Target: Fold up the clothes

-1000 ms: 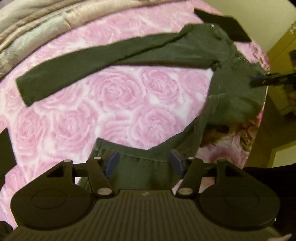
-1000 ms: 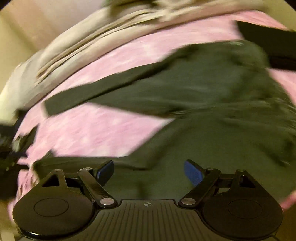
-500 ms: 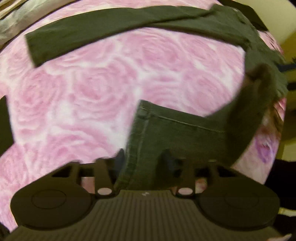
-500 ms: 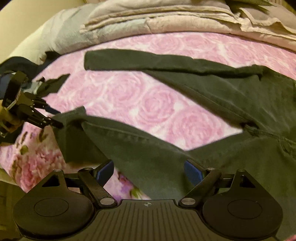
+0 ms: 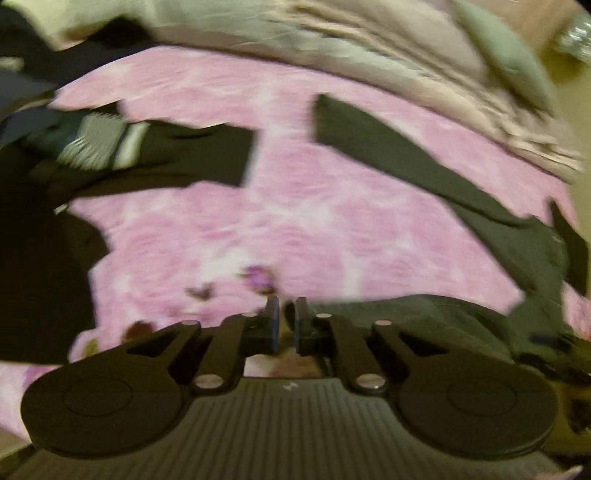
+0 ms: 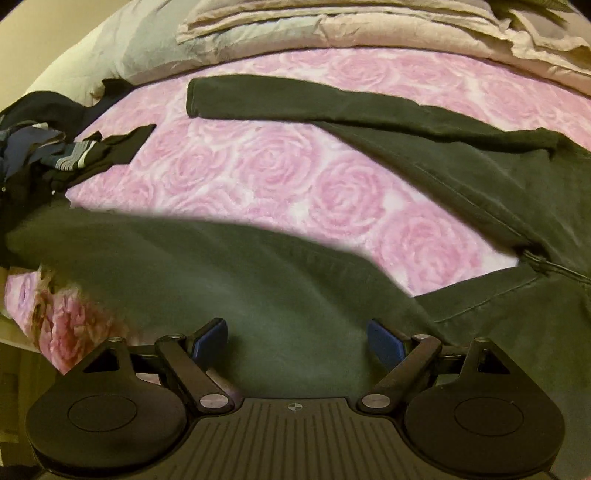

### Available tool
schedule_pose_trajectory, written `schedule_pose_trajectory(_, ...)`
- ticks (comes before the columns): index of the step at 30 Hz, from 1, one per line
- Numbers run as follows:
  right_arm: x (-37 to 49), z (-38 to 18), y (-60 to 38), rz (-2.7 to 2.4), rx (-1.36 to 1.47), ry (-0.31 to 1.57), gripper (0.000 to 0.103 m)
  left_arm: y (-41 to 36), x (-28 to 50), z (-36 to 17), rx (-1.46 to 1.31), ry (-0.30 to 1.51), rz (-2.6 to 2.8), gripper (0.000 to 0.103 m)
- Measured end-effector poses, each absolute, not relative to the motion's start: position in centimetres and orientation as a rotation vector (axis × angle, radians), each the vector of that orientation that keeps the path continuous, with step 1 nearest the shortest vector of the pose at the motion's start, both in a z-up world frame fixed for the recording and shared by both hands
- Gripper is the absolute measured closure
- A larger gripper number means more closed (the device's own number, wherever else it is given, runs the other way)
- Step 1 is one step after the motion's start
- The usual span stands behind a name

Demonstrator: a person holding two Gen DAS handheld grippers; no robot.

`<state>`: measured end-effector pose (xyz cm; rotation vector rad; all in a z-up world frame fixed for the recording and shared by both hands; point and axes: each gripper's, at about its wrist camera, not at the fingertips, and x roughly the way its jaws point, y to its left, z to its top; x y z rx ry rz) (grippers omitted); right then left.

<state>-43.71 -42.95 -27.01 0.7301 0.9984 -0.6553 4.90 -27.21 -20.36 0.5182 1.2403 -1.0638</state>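
On my far left, a heap of dark clothes sits at the edge of the bed, a striped cuff poking out of it; the same heap shows blurred in my left camera. The pink rose bedsheet spreads out from there across the middle, with a rumpled beige quilt piled along its far side.

My left gripper points steeply down at the sheet, its fingers drawn together until only a thin slit is left between the pads. The view is smeared, so I cannot tell whether any cloth is pinched in that slit. The edge of the dark green top lies just to the right of the fingertips.

The dark green top is spread flat on the sheet. Its body lies toward my right. One long sleeve reaches out leftward across the far part of the sheet, ending in a squared cuff. The other sleeve is raised off the bed and stretches blurred across the near part of the view, toward the left edge.

My right gripper hovers over that near green cloth with its blue-padded fingers standing wide apart. Cloth fills the view between them, but the pads press on nothing.
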Motion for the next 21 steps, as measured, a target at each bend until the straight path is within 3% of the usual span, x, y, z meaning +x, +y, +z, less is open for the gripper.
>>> schedule_pose_trajectory(4,-44.4,-28.0,-42.8,-0.654,0.734,1.040,0.017,-27.3,2.5,-23.9,0.643,1.239,-1.117,0.091)
schedule_pose_trajectory(6,-45.1,-28.8,-42.6,-0.668,0.753,1.069,0.017,-27.1,0.3,-25.8,0.705,1.245,-1.175,0.077)
schedule_pose_trajectory(9,-46.5,-30.0,-42.2,-0.707,0.816,1.099,0.017,-26.7,-4.0,-28.3,0.815,1.206,-1.282,0.066)
schedule_pose_trajectory(14,-49.3,-31.3,-41.8,-0.826,0.891,1.139,0.017,-23.3,-14.7,-30.4,1.219,0.775,-1.702,0.050)
schedule_pose_trajectory(21,-51.8,-31.5,-41.2,-0.892,0.931,1.124,0.017,-20.8,-20.9,-35.3,1.492,0.340,-1.630,0.051)
